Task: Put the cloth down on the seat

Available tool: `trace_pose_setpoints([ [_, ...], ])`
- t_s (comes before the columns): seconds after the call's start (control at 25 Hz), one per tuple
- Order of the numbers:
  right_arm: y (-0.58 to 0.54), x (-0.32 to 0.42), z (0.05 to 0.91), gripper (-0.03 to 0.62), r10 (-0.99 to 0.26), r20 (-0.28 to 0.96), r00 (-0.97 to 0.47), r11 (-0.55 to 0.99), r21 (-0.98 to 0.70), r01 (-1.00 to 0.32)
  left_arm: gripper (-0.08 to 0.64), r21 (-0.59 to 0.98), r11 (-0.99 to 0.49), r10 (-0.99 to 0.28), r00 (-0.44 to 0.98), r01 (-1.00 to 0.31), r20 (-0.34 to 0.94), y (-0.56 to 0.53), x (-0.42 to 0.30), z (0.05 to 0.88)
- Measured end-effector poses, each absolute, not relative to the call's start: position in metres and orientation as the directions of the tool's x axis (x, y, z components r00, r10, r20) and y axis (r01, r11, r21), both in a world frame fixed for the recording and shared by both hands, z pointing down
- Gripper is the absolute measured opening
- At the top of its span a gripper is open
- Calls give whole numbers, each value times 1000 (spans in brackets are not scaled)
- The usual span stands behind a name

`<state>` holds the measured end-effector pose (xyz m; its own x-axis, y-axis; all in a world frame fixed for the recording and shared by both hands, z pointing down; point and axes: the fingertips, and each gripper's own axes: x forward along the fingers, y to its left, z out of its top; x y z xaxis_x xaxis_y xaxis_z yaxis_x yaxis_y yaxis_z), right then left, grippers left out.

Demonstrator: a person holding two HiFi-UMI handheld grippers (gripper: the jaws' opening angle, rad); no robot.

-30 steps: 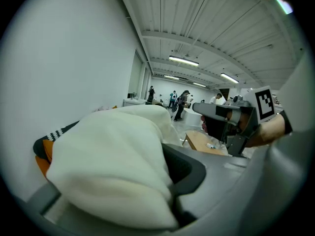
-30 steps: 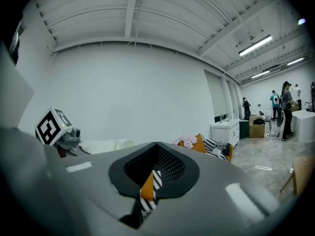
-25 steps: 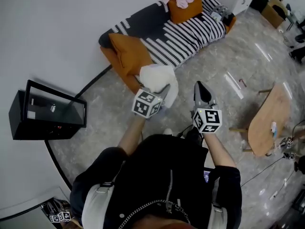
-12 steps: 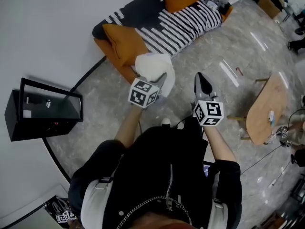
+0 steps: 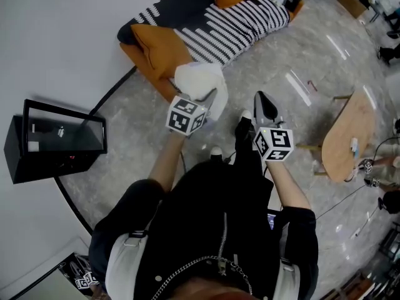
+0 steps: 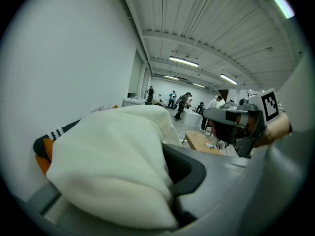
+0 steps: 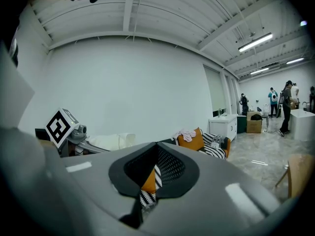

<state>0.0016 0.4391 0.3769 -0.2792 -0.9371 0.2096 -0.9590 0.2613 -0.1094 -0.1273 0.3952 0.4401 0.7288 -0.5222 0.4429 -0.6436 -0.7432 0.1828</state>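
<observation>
Cloth (image 5: pixel 199 80) is bulging out of left gripper (image 5: pixel 210 97), its jaws clamping it, near seat (image 5: pixel 237 30); right gripper (image 5: pixel 263 102) is sitting closed, empty.

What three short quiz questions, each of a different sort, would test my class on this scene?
1. True or false: the cloth lies flat on the sofa.
2. Which tool grips the cloth? A left; B right; C neither.
3. Fill in: the cushion nearest the cloth is ____ in colour.
Key: 1 false, a tool holds it up; 2 A, the left tool; 3 orange.
</observation>
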Motion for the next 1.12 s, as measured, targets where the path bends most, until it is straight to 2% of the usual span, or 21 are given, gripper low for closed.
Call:
trace_pose_setpoints([
  [1.12, 394, 5, 403, -6, -903, 250, -349, 319, -153, -935, 72, 193, -699, -536, 683, -689, 496, 362, -120, 461],
])
